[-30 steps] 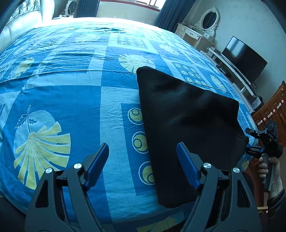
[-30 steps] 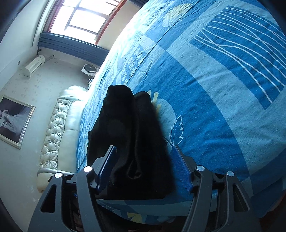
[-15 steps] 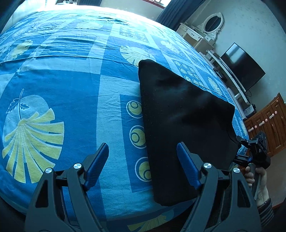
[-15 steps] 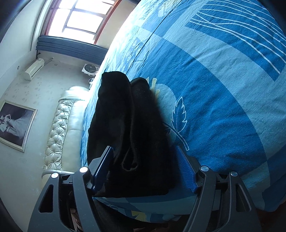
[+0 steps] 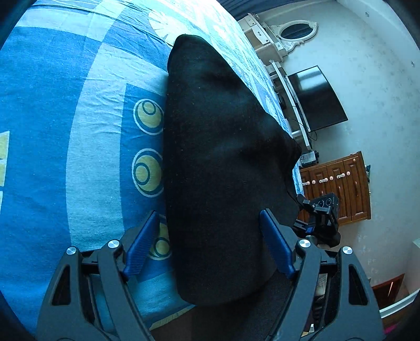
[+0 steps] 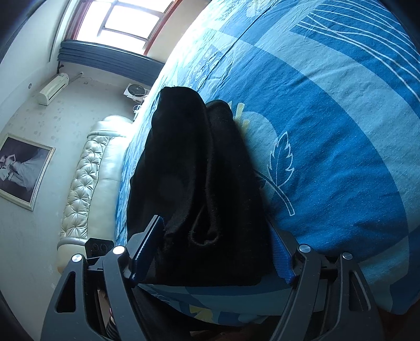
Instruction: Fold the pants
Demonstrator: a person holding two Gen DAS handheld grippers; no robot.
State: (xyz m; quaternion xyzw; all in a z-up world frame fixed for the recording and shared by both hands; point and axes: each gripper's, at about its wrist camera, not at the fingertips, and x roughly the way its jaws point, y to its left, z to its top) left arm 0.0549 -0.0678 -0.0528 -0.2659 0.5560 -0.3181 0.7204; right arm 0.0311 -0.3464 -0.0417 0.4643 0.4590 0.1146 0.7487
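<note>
Black pants (image 5: pixel 223 162), folded into a long band, lie on the blue patterned bedsheet (image 5: pixel 92 157) near the bed's front edge. My left gripper (image 5: pixel 209 212) straddles one end of the band; its jaws are closing slightly, the left pad over bare sheet, clear of the cloth. At the other end, bunched layers of the pants (image 6: pixel 199 170) fill the gap of my right gripper (image 6: pixel 214 220). Its jaws are opening and the cloth rests on the bed. The right gripper also shows in the left wrist view as a black gripper body (image 5: pixel 319 215) past the pants' far corner.
The bed's edge runs just under both grippers. A TV (image 5: pixel 317 99), a wooden cabinet (image 5: pixel 338 188) and a mirrored dresser (image 5: pixel 295 31) stand on one side. A padded white headboard (image 6: pixel 89 178), a framed picture (image 6: pixel 23 170) and a window (image 6: pixel 123 23) lie on the other.
The left gripper has dropped and rolled toward the pants, so the near end now sits between its fingers. The right gripper stayed in place while its jaws widened around the cloth.
</note>
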